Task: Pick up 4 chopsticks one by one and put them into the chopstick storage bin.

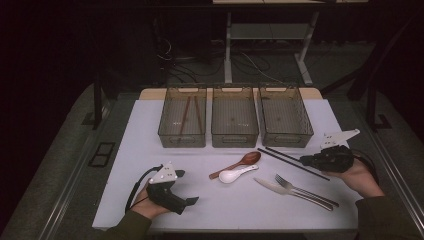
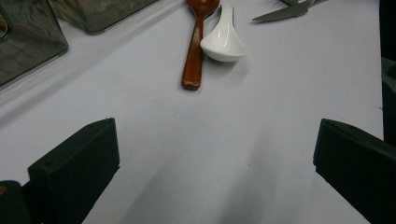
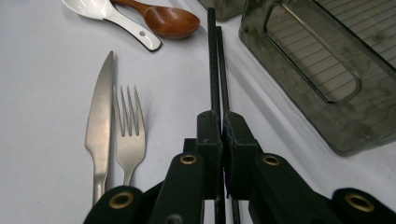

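A pair of black chopsticks [image 1: 282, 156] lies slanted on the white table [image 1: 150, 130], right of centre. My right gripper [image 1: 306, 160] is shut on them near their right end. In the right gripper view the two sticks [image 3: 215, 60] run straight out from between the pressed jaws of my right gripper [image 3: 222, 126]. My left gripper [image 1: 186, 187] rests at the front left, open with nothing between its jaws. In the left gripper view the open left gripper [image 2: 215, 158] has only bare table between its jaws.
A wooden spoon [image 1: 245, 161] and a white spoon [image 1: 235, 174] lie mid-table, a knife [image 1: 272, 186] and fork [image 1: 295, 187] to their right. Three smoky bins stand behind: the left one [image 1: 181, 139] holds brown chopsticks [image 1: 186, 112], beside the middle [image 1: 234, 140] and right [image 1: 287, 140].
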`<state>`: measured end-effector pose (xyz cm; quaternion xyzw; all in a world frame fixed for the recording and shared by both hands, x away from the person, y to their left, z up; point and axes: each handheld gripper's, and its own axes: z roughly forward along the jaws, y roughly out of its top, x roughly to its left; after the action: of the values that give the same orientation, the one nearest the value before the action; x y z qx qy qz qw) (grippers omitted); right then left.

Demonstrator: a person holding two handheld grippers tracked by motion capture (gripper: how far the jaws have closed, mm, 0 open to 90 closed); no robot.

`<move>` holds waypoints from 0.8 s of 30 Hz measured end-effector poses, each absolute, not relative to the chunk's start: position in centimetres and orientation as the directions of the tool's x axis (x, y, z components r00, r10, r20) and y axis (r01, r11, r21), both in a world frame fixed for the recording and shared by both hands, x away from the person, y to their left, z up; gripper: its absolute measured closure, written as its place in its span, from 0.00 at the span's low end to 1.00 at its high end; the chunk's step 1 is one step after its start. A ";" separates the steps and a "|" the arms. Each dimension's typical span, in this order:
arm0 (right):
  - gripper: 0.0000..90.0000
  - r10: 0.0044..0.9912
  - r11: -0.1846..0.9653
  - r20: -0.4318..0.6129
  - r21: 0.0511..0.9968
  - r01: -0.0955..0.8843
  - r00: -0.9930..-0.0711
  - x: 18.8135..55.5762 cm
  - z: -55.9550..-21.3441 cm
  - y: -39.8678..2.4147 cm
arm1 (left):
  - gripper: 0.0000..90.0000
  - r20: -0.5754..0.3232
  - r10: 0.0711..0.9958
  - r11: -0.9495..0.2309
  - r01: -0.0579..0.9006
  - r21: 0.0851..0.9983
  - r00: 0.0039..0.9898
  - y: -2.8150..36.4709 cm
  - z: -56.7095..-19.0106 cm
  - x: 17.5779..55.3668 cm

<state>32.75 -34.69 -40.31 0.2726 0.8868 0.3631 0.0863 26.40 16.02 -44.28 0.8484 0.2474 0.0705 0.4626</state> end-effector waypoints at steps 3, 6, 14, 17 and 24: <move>0.95 0.545 0.580 0.046 0.700 0.416 -0.837 32.8 -40.2 -34.7 | 0.00 -0.109 0.485 -0.450 0.355 0.820 0.867 16.0 -44.3 26.4; 0.95 0.544 0.567 0.050 0.714 0.411 -0.838 32.7 -39.8 -34.6 | 0.00 -0.111 0.486 -0.450 0.357 0.819 0.867 16.0 -44.3 26.4; 0.95 0.543 0.545 0.065 0.731 0.411 -0.837 32.8 -39.1 -34.0 | 0.00 -0.107 0.485 -0.451 0.353 0.820 0.868 16.0 -44.3 26.4; 0.95 0.541 0.531 0.075 0.742 0.410 -0.838 32.9 -38.7 -33.6 | 0.00 -0.107 0.487 -0.449 0.354 0.821 0.867 16.0 -44.3 26.4; 0.95 0.546 0.523 0.073 0.749 0.407 -0.835 33.4 -38.1 -32.6 | 0.00 -0.115 0.507 -0.434 0.368 0.822 0.854 16.2 -44.2 26.5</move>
<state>33.37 -32.57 -38.05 0.2744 0.8683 0.4043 0.0856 26.47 16.16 -44.17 0.8435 0.2596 0.0748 0.4643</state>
